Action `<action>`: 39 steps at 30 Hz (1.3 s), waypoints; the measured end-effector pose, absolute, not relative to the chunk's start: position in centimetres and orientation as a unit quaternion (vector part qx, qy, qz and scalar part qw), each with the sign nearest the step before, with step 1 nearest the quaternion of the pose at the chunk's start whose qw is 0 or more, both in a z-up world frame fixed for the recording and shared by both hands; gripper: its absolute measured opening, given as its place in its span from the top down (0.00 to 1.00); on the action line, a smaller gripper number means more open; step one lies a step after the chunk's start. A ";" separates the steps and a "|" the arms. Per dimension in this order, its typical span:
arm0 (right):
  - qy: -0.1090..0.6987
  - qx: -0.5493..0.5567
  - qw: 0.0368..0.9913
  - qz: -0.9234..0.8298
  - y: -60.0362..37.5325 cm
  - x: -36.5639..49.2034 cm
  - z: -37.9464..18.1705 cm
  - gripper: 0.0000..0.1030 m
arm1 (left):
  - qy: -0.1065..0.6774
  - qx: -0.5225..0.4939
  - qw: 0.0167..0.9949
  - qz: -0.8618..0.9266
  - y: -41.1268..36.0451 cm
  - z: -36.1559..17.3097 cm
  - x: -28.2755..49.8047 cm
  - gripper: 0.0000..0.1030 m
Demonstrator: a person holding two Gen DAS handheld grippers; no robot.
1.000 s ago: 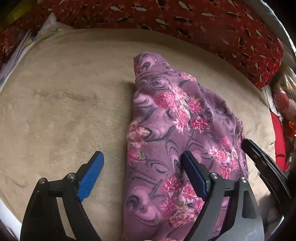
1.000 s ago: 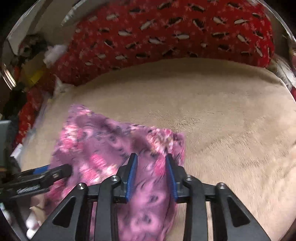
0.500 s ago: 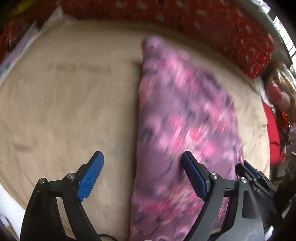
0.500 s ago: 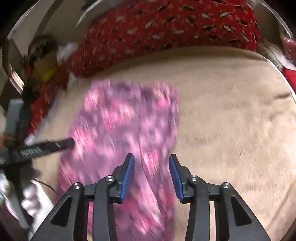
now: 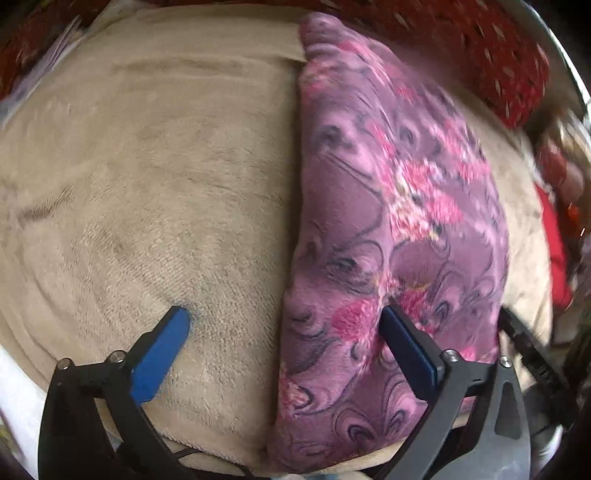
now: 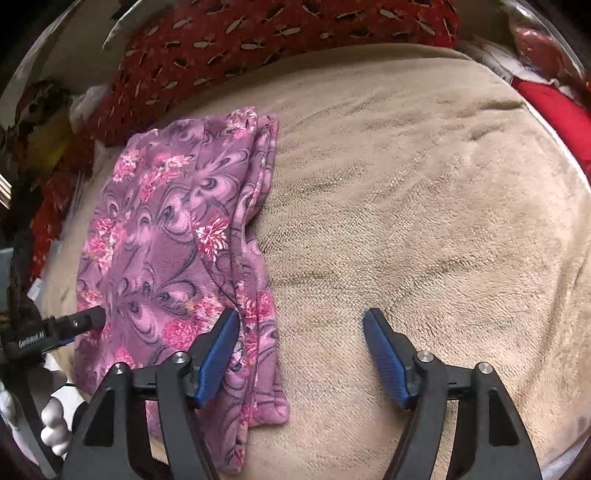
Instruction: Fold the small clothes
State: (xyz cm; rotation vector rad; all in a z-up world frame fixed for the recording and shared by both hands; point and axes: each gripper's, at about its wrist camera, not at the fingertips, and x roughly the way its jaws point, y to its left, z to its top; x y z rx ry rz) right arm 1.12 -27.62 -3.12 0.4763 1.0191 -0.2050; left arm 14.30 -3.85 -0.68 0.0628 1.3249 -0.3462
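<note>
Left gripper: jaws spread wide, just been opening further, nothing pinched. Left blue pad sits over bare blanket; right pad rests on the purple floral garment, whose near left edge lies between the pads.

Right gripper: jaws apart, just been opening, not gripping. Its left pad lies over the garment's right edge; the other pad is over blanket, clear of the cloth.

Garment: fleecy, pink flowers on purple swirls, folded into a long narrow strip, flat on the beige plush blanket. Right half of the left wrist frame; left of centre in the right wrist frame, stacked fold edges along its right side.

Red patterned cushion runs across the top of frame behind the blanket. A white-gloved hand shows at lower left.
</note>
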 end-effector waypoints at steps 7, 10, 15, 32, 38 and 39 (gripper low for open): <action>0.455 0.244 0.846 -0.132 -27.6 -0.5 -3.7 0.18 | 0.619 0.009 0.767 -0.170 -3.4 -1.1 14.8 0.00; 0.454 0.250 0.846 -0.128 -27.9 -1.9 -3.8 0.17 | 0.612 0.011 0.772 -0.171 -3.3 -1.1 14.6 0.00; 0.487 0.246 0.831 -0.110 -28.5 -1.4 -3.4 0.17 | 0.603 0.008 0.779 -0.172 -1.7 -0.2 13.0 0.00; 0.414 0.104 0.886 -0.180 -23.5 -7.7 4.4 0.16 | 0.488 0.121 0.852 -0.146 0.2 4.1 4.6 0.00; 0.389 0.064 0.902 -0.176 -21.3 -8.0 5.8 0.16 | 0.476 0.130 0.855 -0.160 0.1 4.8 3.1 0.00; 0.387 0.061 0.903 -0.176 -21.0 -8.2 5.9 0.16 | 0.472 0.128 0.857 -0.161 0.2 5.0 2.8 0.00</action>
